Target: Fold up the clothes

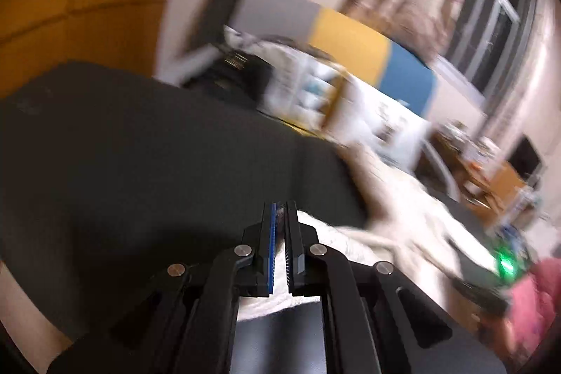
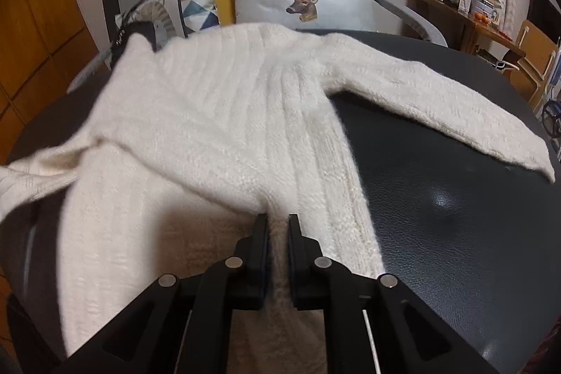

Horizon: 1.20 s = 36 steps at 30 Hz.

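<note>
Left wrist view: heavily blurred. The left claw, lower centre, has its jaws nearly together; a sliver of pale knit appears between them, so it probably pinches an edge of the cream ribbed knitted sweater, though the blur leaves contact uncertain. The sweater trails to the lower right across the dark leather-look surface. Right wrist view: sharp. The right claw, lower centre, is narrowed onto a ridge of sweater, likely anchoring it for a fold. One sleeve extends to the right; the left portion is bunched and blurred, its hem cut off below.
</note>
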Motion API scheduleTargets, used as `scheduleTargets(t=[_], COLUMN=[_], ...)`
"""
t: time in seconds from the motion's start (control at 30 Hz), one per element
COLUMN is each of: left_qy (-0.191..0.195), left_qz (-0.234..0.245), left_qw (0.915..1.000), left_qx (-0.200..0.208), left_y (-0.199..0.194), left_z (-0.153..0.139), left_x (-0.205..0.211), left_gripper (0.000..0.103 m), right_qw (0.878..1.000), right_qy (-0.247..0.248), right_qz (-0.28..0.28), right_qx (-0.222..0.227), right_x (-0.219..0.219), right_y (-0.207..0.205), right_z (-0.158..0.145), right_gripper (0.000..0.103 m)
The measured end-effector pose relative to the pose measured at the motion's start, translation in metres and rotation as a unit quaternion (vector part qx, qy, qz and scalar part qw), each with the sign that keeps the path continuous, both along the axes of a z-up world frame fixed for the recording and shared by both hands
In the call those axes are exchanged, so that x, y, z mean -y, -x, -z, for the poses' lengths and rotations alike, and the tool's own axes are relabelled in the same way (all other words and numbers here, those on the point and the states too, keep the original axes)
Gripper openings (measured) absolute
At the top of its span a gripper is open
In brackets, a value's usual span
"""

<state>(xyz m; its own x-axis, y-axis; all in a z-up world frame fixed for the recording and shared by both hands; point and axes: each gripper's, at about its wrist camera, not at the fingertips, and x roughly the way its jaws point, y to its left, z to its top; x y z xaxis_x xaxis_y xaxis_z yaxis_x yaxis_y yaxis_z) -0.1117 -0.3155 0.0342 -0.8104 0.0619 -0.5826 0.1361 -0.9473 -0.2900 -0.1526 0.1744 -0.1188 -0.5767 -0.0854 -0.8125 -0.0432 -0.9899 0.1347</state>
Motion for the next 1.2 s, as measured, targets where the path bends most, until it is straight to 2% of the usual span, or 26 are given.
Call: scheduleTargets(t=[0.17,0.23,0.37,0.53,0.6,0.7,0.77,0.8,0.83,0.87,0.93,0.97,1.03,1.07,1.13,1.2], left_qy=[0.071,0.082,0.1,0.145,0.147,0.121,0.121,0.127,0.131,0.135,0.14,0.142,0.16,0.175,0.198,0.223], left_qz=[-0.059,-0.075,-0.107,-0.171,-0.2,-0.198,-0.164,-0.137,-0.108,-0.078,-0.025,-0.005,0.035,0.05,0.078,0.089], left_qw=[0.9957,0.9937,0.9888,0.9743,0.9688,0.9725,0.9786,0.9816,0.9843,0.9862,0.9875,0.9872,0.9825,0.9783,0.97,0.9612], left_qx=[-0.009,-0.014,-0.028,-0.02,-0.009,0.018,0.031,0.041,0.048,0.056,0.068,0.072,0.089,0.099,0.117,0.135], left_y=[0.021,0.026,0.032,0.048,0.054,0.06,0.062,0.066,0.068,0.07,0.073,0.074,0.081,0.085,0.091,0.1], left_z=[-0.005,-0.009,-0.017,-0.027,-0.026,-0.012,0.001,0.009,0.018,0.027,0.041,0.047,0.056,0.062,0.071,0.082], left_x=[0.06,0.088,0.12,0.167,0.188,0.197,0.183,0.172,0.156,0.14,0.109,0.095,0.064,0.048,0.023,0.004], left_gripper=[0.003,0.003,0.003,0.002,0.003,0.003,0.004,0.005,0.005,0.005,0.005,0.005,0.006,0.006,0.006,0.006], right_qw=[0.999,0.998,0.99,0.966,0.953,0.933,0.92,0.919,0.919,0.927,0.946,0.959,0.98,0.985,0.989,0.988], right_qy=[0.021,0.033,0.091,0.158,0.174,0.186,0.19,0.188,0.185,0.174,0.144,0.111,0.032,-0.004,-0.07,-0.098], right_qz=[-0.037,-0.058,-0.109,-0.2,-0.243,-0.302,-0.34,-0.345,-0.346,-0.332,-0.287,-0.257,-0.194,-0.17,-0.126,-0.108], right_qx=[-0.01,-0.011,0.002,0.032,0.048,0.057,0.054,0.039,0.02,-0.004,-0.046,-0.046,-0.026,-0.008,0.027,0.054], right_x=[0.027,0.041,0.079,0.148,0.183,0.217,0.23,0.228,0.224,0.214,0.19,0.176,0.147,0.134,0.107,0.086], right_y=[-0.002,-0.004,-0.01,-0.018,-0.019,-0.025,-0.034,-0.038,-0.043,-0.045,-0.045,-0.041,-0.029,-0.025,-0.018,-0.017], right_z=[-0.018,-0.024,-0.029,-0.034,-0.033,-0.038,-0.046,-0.054,-0.062,-0.07,-0.08,-0.076,-0.062,-0.051,-0.029,-0.01], right_gripper=[0.008,0.008,0.007,0.007,0.01,0.016,0.017,0.018,0.019,0.021,0.023,0.023,0.024,0.024,0.024,0.024])
